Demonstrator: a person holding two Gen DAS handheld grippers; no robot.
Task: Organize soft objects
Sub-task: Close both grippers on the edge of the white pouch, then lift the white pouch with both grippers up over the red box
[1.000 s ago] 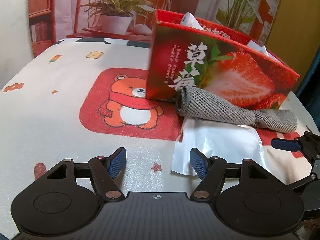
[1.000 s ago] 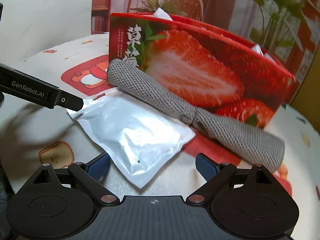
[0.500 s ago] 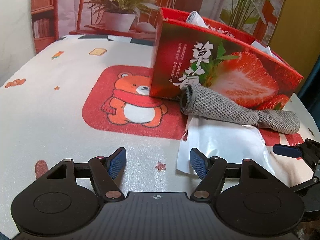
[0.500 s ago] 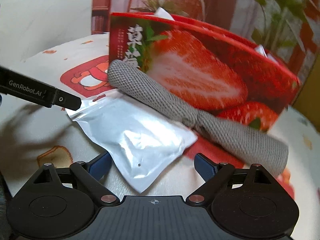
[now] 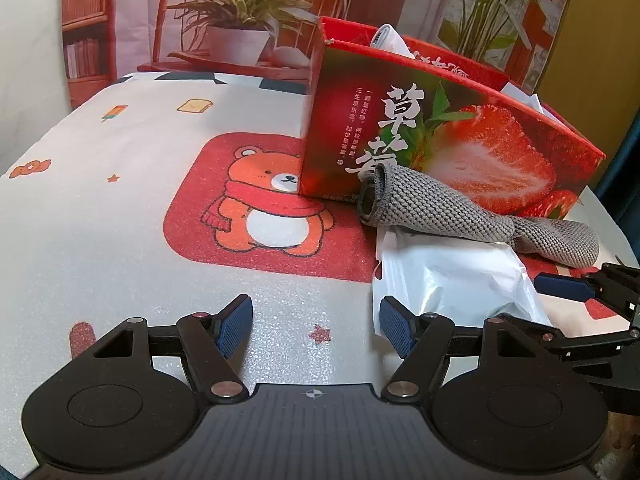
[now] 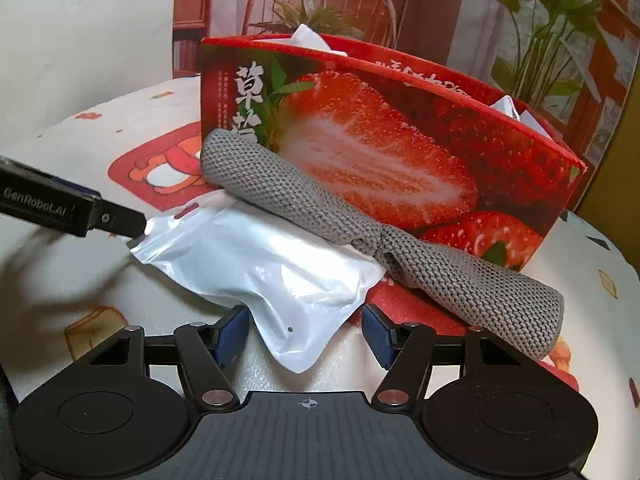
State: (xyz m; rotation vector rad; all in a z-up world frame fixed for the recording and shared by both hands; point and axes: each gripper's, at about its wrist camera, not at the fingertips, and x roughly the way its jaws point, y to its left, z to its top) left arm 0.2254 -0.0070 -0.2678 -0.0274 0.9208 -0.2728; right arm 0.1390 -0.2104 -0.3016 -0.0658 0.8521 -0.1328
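Note:
A silver foil pouch (image 6: 264, 264) lies flat on the table in front of a grey knitted roll (image 6: 400, 248), which leans along the strawberry-printed red box (image 6: 400, 148). My right gripper (image 6: 306, 336) straddles the pouch's near corner; its jaws are closing, and the blue pads do not press the foil. In the left wrist view my left gripper (image 5: 316, 324) is open over bare tablecloth, just left of the pouch (image 5: 452, 276), with nothing between its fingers. The grey roll (image 5: 460, 212) and the box (image 5: 440, 140) lie beyond it.
The tablecloth (image 5: 120, 220) shows a bear on a red square. White packets poke out of the box top (image 6: 308, 36). A potted plant (image 5: 240, 36) and a chair stand behind the table. The table's rounded edge runs close on the right.
The right gripper's jaws have narrowed around the pouch's near corner. The pouch and the grey roll lie as before. The left gripper has kept its place and its width.

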